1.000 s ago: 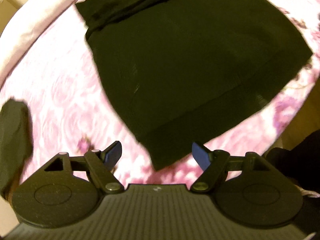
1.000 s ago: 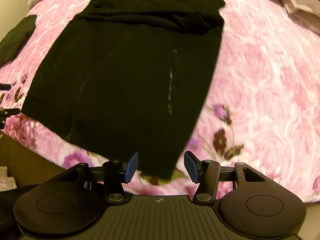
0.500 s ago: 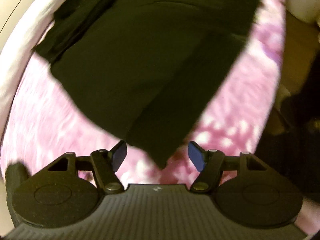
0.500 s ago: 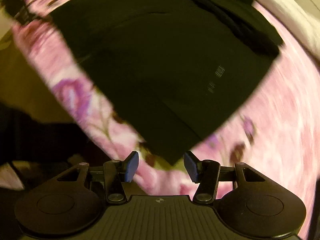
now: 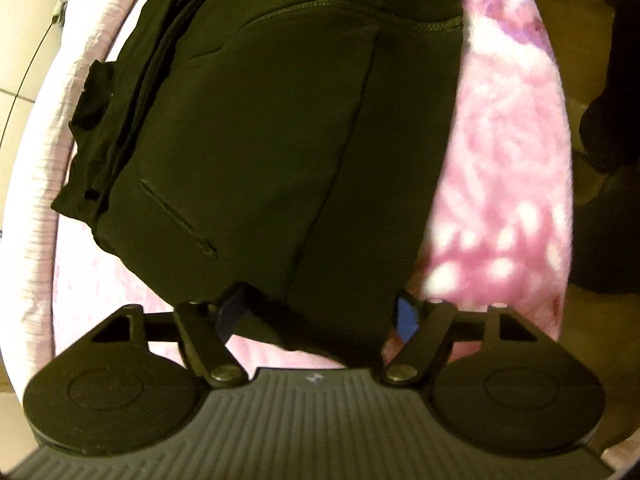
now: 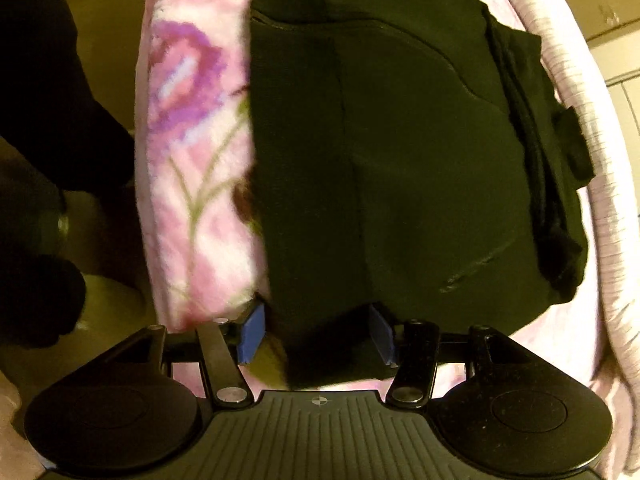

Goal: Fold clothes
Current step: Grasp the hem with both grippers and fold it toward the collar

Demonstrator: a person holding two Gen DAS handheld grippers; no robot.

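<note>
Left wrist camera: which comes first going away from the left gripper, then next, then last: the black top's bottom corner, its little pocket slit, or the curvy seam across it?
1. Bottom corner, between the left gripper's open fingers.
2. Pocket slit, farther, left of middle.
3. Curved seam, farthest, near the top.

In both wrist views the garment [image 5: 280, 140] fills the way ahead. Its near corner lies between the spread pads of the left gripper [image 5: 318, 316]; another corner sits likewise inside the right gripper [image 6: 316, 338]. Bare blanket [image 5: 500, 160] gives room beside the cloth, toward the bed edge. On the far side a bunched fold [image 6: 540, 160] and the pale bedding roll [image 6: 580, 100] crowd the space.
</note>
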